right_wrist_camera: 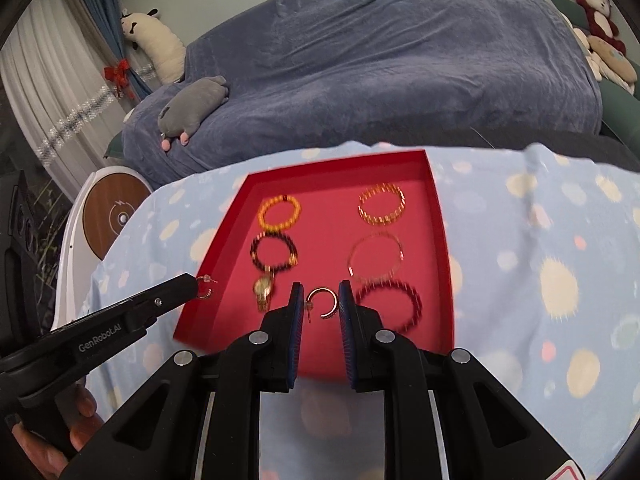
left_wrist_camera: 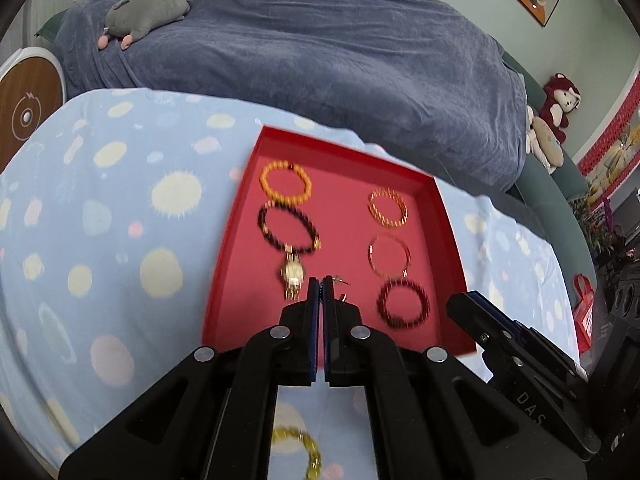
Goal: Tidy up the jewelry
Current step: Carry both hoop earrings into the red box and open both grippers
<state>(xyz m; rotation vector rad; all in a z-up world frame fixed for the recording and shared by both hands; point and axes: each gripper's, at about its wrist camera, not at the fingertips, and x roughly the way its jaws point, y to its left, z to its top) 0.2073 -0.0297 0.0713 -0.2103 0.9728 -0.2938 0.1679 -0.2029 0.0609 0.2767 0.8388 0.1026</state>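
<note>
Two hoop earrings, we carry above red tray: left tool pinching one earring at its tip, right tool clamping other earring across. Risk: thin hoops slip, fall among bracelets.

Spotted pale-blue cloth — on it a red tray, a yellow bead bracelet beside it

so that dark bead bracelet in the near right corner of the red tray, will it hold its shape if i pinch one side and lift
Probably not. The dark bracelet looks like separate round beads on a string, so it would likely sag into a drooping loop. The beads look smooth and rounded, so the fingers could slip off. It lies flat on the tray, so it shouldn't roll.
</note>
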